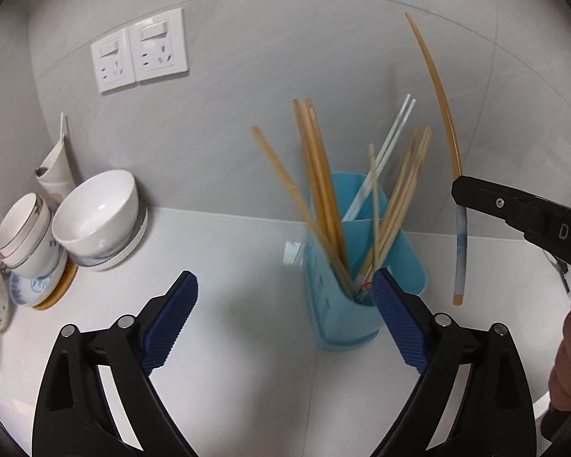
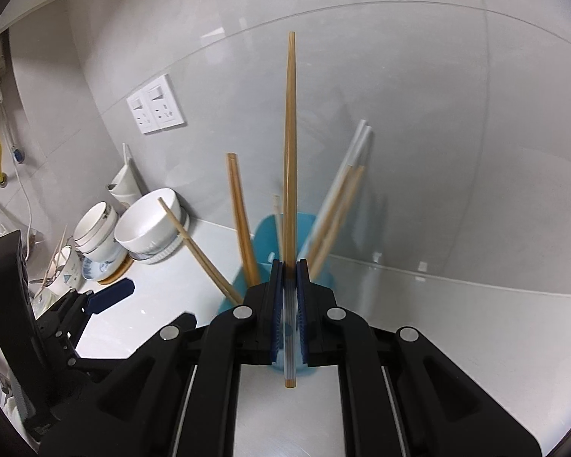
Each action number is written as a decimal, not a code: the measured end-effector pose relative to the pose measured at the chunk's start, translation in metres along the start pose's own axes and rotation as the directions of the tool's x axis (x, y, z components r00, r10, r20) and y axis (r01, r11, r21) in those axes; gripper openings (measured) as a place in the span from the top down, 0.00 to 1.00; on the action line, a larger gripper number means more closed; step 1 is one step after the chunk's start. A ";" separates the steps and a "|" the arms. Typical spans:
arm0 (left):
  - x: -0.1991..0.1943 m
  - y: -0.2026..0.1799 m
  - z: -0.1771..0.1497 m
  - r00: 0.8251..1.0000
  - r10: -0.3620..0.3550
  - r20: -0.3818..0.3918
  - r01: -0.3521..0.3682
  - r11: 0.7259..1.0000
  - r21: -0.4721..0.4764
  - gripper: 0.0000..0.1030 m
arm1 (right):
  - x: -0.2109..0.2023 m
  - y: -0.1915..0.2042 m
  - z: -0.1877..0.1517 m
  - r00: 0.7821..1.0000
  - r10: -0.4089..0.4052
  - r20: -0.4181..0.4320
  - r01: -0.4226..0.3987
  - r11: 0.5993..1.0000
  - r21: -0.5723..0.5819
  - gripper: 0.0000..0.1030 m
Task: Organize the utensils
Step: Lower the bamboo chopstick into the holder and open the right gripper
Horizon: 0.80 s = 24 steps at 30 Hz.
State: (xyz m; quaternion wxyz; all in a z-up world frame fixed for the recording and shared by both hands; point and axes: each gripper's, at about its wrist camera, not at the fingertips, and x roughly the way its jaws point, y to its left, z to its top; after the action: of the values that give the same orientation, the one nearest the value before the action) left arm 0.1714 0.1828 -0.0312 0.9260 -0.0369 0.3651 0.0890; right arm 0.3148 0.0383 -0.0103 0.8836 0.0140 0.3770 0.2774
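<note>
While the right gripper [image 2: 290, 297] pinches one tan bamboo chopstick [image 2: 290, 144] upright above the blue plastic utensil holder [image 1: 361, 304], the left gripper [image 1: 285, 323] hangs spread and empty. Most chopsticks already stand in that holder near the white worktop's [image 1: 228, 251] back edge; this one looks like the last to go in.

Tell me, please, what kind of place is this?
Probably a home kitchen counter: stacked white bowls, a blue holder full of chopsticks, and wall sockets on grey tiles.

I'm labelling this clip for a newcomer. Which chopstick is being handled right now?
Find the blue holder on the white counter. Right of it, the right gripper clamps one tan chopstick in mid-air. Unlike the others, it stands outside the holder.
</note>
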 end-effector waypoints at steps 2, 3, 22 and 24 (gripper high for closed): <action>-0.001 0.006 0.000 1.000 0.009 -0.006 -0.009 1.000 -0.009 0.07 | 0.006 0.004 0.000 1.000 0.009 -0.001 -0.009 1.000 -0.004 0.93; -0.002 0.008 0.001 1.000 0.012 -0.008 -0.012 1.000 -0.012 0.06 | 0.010 0.007 0.000 1.000 0.008 0.000 -0.008 1.000 -0.008 0.93; 0.006 0.036 0.004 0.998 0.015 -0.056 -0.019 0.998 -0.067 0.06 | 0.056 0.020 0.000 1.000 0.006 -0.011 -0.006 1.000 -0.018 0.93; 0.006 0.038 0.005 0.998 0.014 -0.054 -0.018 0.997 -0.072 0.06 | 0.056 0.022 -0.003 1.000 -0.010 -0.020 0.009 1.000 -0.030 0.91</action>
State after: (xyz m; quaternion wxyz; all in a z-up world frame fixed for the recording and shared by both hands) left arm 0.1717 0.2211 -0.0315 0.9132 -0.0699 0.3865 0.1084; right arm 0.3341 0.0847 -0.0443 0.8812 -0.0036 0.3815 0.2791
